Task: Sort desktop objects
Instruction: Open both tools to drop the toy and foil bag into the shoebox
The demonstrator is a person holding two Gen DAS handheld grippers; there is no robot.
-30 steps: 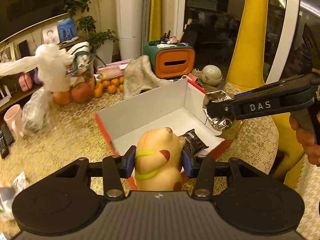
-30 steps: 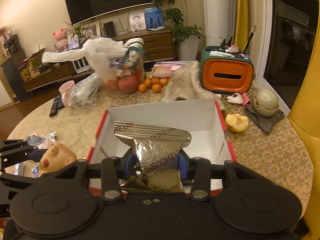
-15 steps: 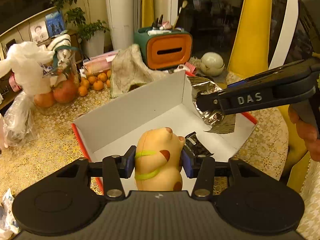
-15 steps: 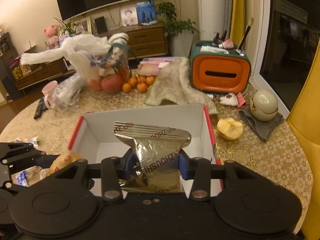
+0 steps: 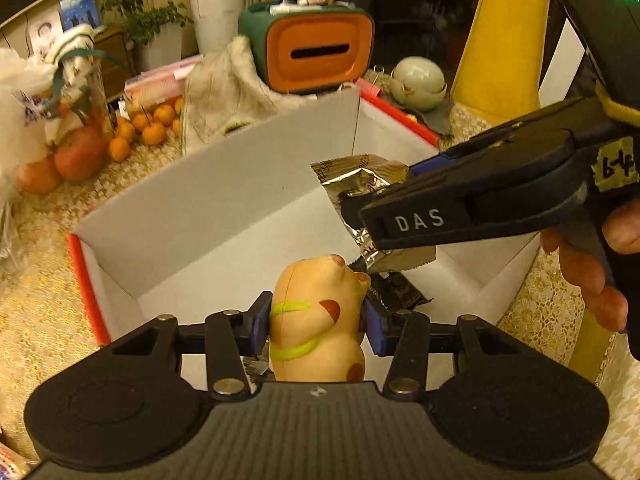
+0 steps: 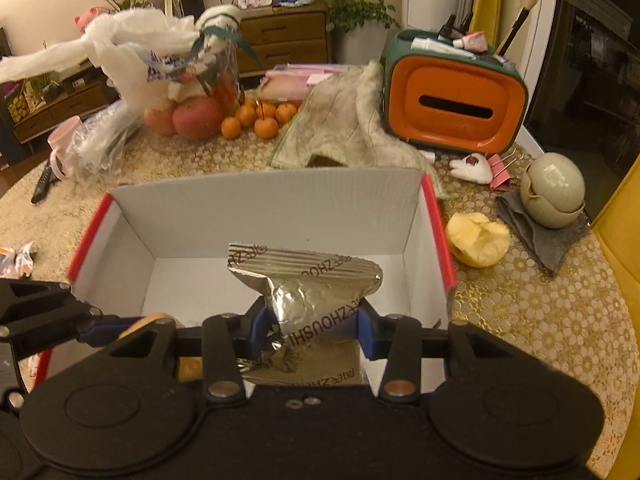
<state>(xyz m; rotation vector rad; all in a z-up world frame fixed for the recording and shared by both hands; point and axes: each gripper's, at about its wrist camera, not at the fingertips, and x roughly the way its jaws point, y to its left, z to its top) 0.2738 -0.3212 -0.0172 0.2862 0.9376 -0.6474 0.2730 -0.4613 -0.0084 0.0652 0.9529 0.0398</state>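
- The left gripper (image 5: 317, 324) clamps a toy (image 5: 316, 320) between its pads, over the near side of the open box (image 5: 224, 200).
- The right gripper (image 6: 309, 327) pinches a foil pouch (image 6: 308, 292), also over the box.
- Only the left view shows a dark packet (image 5: 396, 286) lying in the box.
- Only the right view shows an apple (image 6: 478, 238) on the bench (image 6: 540, 320).

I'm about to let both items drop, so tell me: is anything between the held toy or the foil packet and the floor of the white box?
Mostly clear. The left gripper holds the toy and the right gripper the foil packet over the box. Only a dark wrapper already lies on the box floor beside the toy.
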